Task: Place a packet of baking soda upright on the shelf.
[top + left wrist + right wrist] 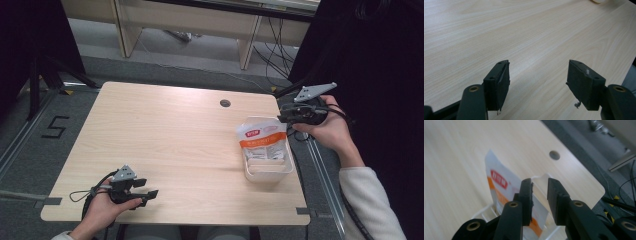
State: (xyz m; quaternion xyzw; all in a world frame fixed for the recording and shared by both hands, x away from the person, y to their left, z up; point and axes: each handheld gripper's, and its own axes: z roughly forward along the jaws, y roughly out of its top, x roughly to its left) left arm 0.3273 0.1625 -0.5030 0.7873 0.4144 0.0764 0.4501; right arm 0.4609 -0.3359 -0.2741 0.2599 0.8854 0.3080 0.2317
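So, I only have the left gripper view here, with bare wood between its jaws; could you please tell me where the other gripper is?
Observer: The right gripper is held above the right edge of the table, just beside the top of a white and orange packet.
Operator: Thank you. Is that packet lying flat on the wood?
Observer: No, it stands leaning in a white plastic bin near the right edge.
Operator: And is the right gripper gripping it?
Observer: No. In the right gripper view its jaws stand apart with nothing between them, and the packet sits just beyond them.
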